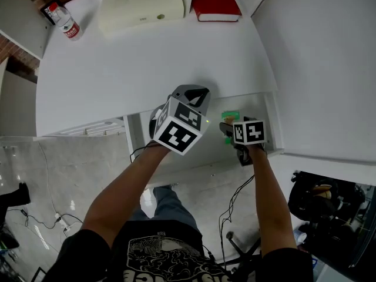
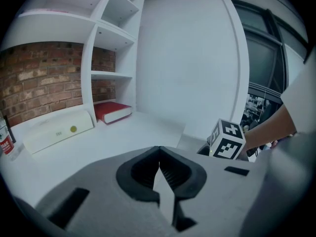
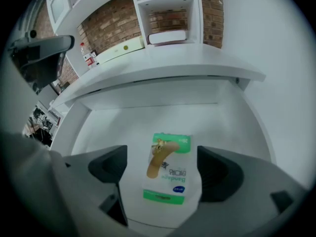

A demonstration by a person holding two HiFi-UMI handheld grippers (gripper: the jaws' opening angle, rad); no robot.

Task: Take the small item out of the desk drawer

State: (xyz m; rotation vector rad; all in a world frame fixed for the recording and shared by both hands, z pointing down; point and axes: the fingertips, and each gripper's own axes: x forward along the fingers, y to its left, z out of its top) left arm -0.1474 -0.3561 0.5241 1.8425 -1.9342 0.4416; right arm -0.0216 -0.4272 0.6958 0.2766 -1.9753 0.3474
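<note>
Green-and-white bandage box (image 3: pixel 170 158) lies flat in the open desk drawer (image 3: pixel 148 116). The right gripper (image 3: pixel 163 170) has its jaws wide apart around it, not pinching yet. Next job: squeeze, then lift. The left gripper (image 2: pixel 159 177) is closed and empty.

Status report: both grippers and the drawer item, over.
Left gripper shut, empty. Right gripper open, straddling bandage box in open drawer. Nothing in the way.
</note>
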